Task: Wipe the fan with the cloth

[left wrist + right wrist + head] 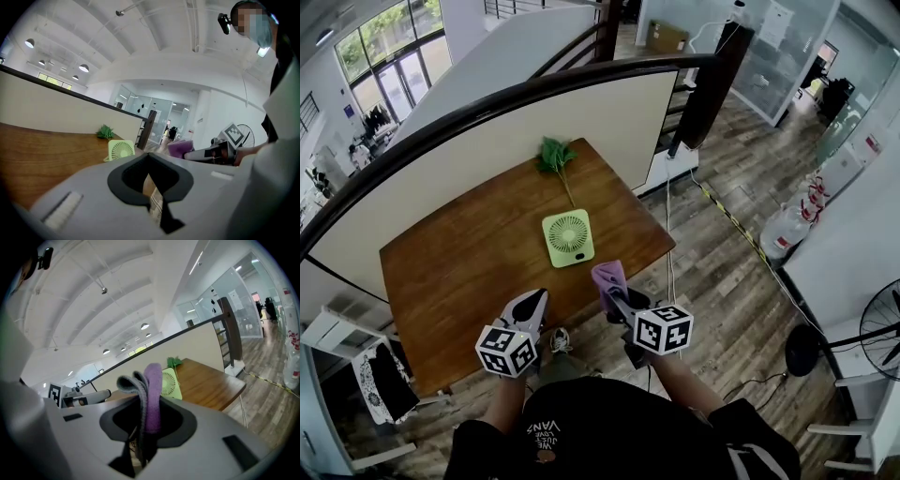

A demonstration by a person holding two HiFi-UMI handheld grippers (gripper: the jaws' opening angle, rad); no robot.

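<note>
Both forearms reach forward side by side, each hand holding a gripper tilted slightly downward. The left gripper [536,298] has its jaws together, with nothing between them. The right gripper [612,292] is clamped on a folded cloth [151,394], which sticks out past its jaws.

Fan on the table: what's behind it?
A green leafy sprig lies behind the fan, near the table's far edge, stem toward it. The spot under the fan's body is covered.
</note>
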